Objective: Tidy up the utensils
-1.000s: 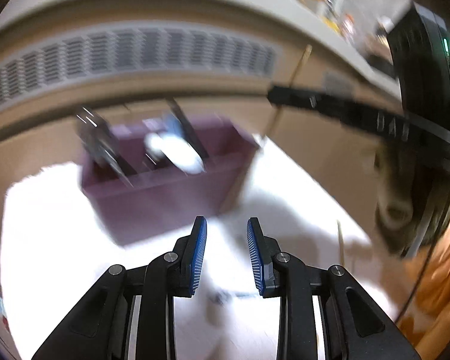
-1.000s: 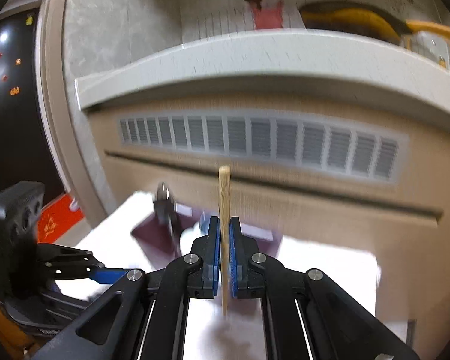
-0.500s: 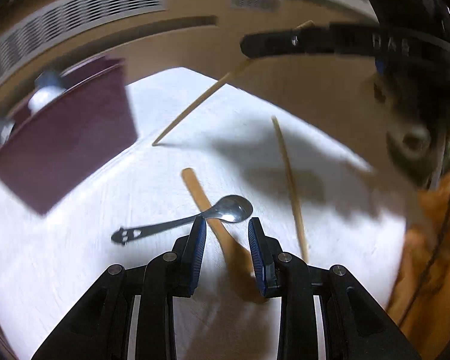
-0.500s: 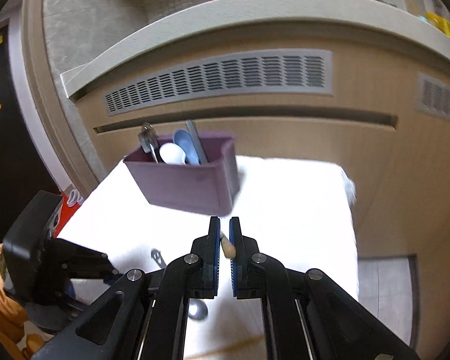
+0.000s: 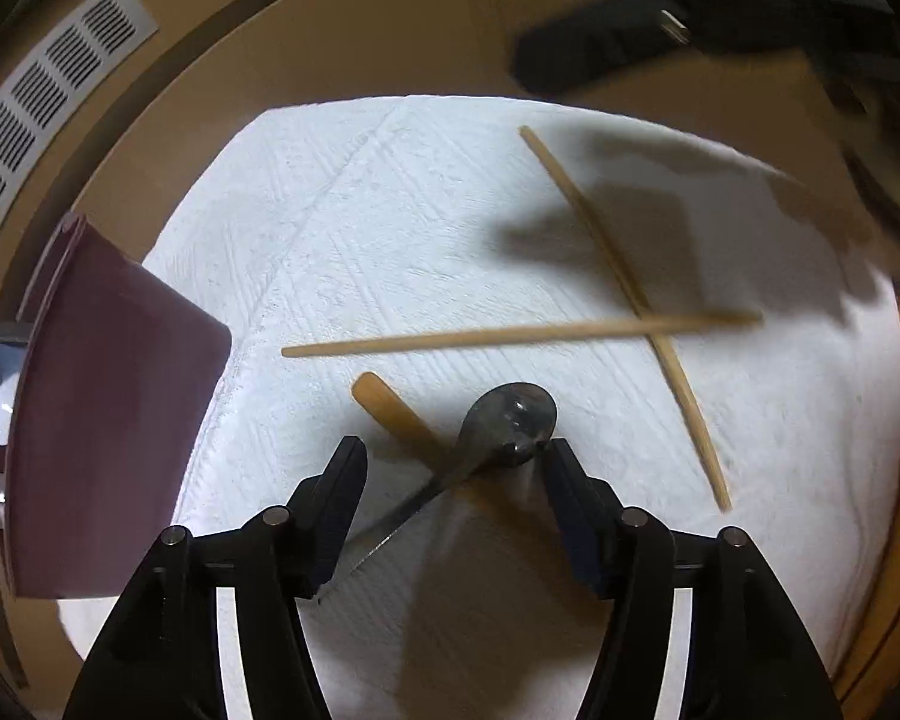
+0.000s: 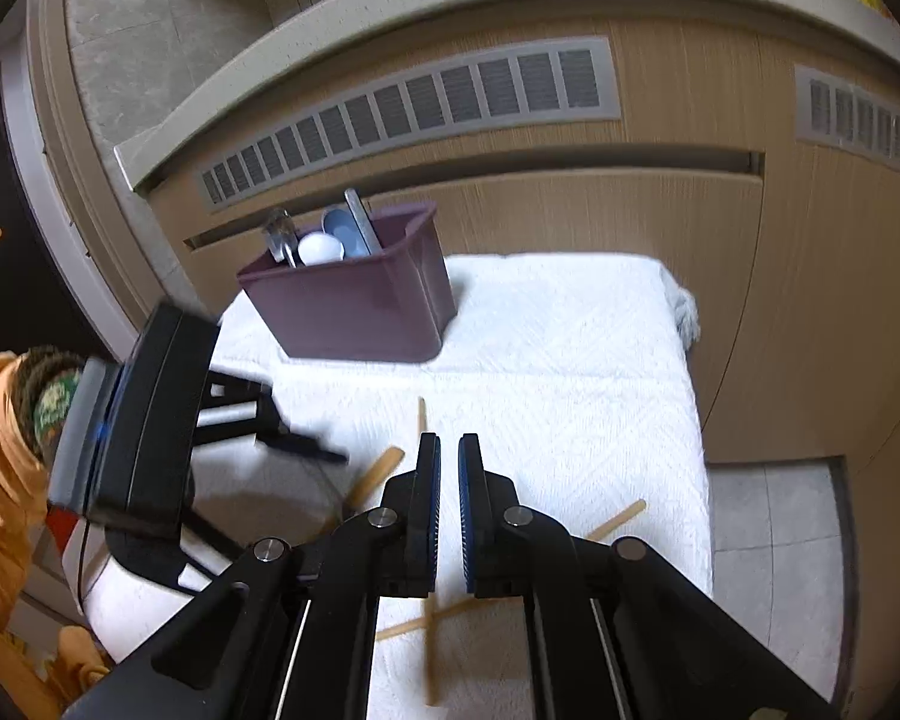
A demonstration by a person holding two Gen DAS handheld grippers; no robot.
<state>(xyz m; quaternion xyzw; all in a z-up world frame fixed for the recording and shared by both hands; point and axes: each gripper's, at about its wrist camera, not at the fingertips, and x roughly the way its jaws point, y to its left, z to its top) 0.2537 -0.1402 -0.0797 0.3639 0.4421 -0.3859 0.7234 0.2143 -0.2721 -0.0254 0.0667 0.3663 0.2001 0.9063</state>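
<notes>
My left gripper (image 5: pixel 453 459) is open, low over the white towel (image 5: pixel 342 228), its jaws astride a metal spoon (image 5: pixel 510 417) that lies across a wooden utensil handle (image 5: pixel 390 411). Two wooden chopsticks (image 5: pixel 510 333) lie crossed on the towel beyond. The purple utensil bin (image 5: pixel 108 420) stands at the left. In the right wrist view my right gripper (image 6: pixel 449 516) hangs above the crossed chopsticks (image 6: pixel 423 618), jaws nearly closed with nothing between them. The bin (image 6: pixel 354 300) holds several utensils at the towel's far side. The left gripper (image 6: pixel 150 420) shows at the left.
A wooden cabinet front with vent grilles (image 6: pixel 414 102) rises right behind the towel. The towel's right edge (image 6: pixel 699 420) drops to a tiled floor (image 6: pixel 774 540). An orange sleeve (image 6: pixel 0 456) is at the far left.
My right gripper let go of the chopstick, which now lies across the other one. My left gripper opened wide and dropped down around the spoon.
</notes>
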